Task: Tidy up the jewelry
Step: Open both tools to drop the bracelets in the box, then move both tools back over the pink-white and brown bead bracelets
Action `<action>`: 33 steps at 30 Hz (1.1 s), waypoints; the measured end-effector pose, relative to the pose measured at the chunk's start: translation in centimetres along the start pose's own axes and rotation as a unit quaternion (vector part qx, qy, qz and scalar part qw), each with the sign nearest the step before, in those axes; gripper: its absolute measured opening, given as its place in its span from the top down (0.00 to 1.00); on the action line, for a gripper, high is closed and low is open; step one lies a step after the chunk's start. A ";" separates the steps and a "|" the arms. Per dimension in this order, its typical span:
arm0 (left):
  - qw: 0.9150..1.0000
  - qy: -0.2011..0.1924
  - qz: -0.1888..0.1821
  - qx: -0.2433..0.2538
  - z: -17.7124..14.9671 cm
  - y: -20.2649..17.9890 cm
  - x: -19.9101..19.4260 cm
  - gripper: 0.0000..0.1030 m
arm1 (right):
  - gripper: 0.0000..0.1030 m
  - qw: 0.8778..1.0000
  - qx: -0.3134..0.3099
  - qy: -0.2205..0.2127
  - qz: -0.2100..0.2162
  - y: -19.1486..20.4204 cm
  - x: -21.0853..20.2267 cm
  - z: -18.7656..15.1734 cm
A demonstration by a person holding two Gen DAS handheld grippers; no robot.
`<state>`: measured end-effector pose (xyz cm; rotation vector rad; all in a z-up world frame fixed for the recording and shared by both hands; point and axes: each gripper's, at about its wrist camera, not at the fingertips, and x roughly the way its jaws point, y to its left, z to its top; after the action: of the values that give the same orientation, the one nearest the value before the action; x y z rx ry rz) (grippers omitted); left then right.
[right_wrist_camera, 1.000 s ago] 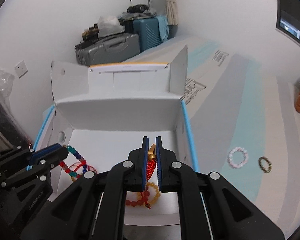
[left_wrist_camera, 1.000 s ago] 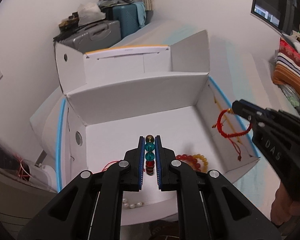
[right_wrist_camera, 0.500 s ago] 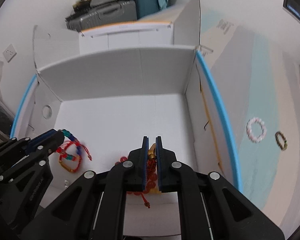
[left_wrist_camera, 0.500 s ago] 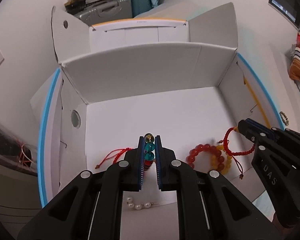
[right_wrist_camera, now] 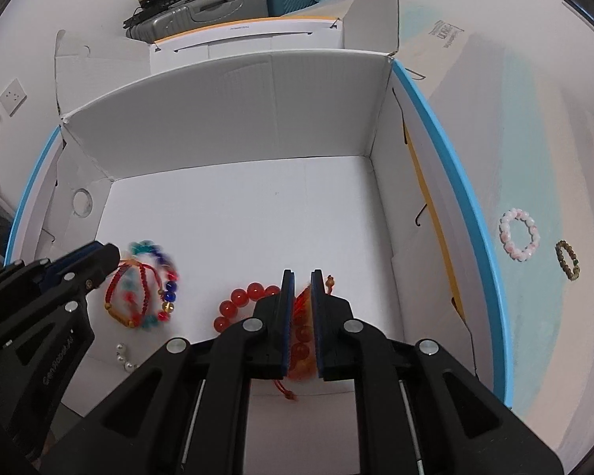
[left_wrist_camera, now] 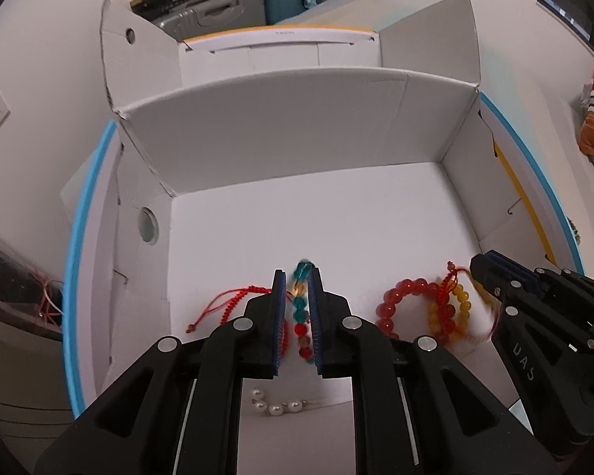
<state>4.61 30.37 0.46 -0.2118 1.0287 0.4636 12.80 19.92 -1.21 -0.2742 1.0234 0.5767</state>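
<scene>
Both grippers reach low into an open white cardboard box [left_wrist_camera: 289, 146] [right_wrist_camera: 225, 118]. My left gripper [left_wrist_camera: 297, 277] has its jaws slightly parted around a multicoloured bead bracelet [left_wrist_camera: 300, 308] [right_wrist_camera: 154, 281], which lies blurred on a red cord bracelet [left_wrist_camera: 233, 301] [right_wrist_camera: 126, 297]. My right gripper [right_wrist_camera: 301, 277] [left_wrist_camera: 483, 267] has its jaws slightly parted around a red cord bracelet [right_wrist_camera: 301, 308] [left_wrist_camera: 449, 281], resting over a red and yellow bead bracelet [left_wrist_camera: 412, 301] [right_wrist_camera: 245, 297].
A short pearl strand [left_wrist_camera: 275, 407] [right_wrist_camera: 122, 358] lies near the box's front edge. On the pale mat right of the box lie a pink bead bracelet [right_wrist_camera: 519, 234] and a dark bead bracelet [right_wrist_camera: 567, 260]. Suitcases [right_wrist_camera: 202, 4] stand behind.
Both grippers have dropped deeper into the box. Their jaws have parted a little and both bracelets have slipped down onto the box floor.
</scene>
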 end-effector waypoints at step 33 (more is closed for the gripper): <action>0.990 -0.137 -0.039 0.012 2.0 -6.8 -11.9 0.06 | 0.07 0.988 0.033 -0.139 -0.063 -11.2 -12.9 -3.0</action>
<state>4.19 21.88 11.40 -0.1614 0.7532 0.3968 12.00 5.14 7.89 -0.1918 0.7472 0.4515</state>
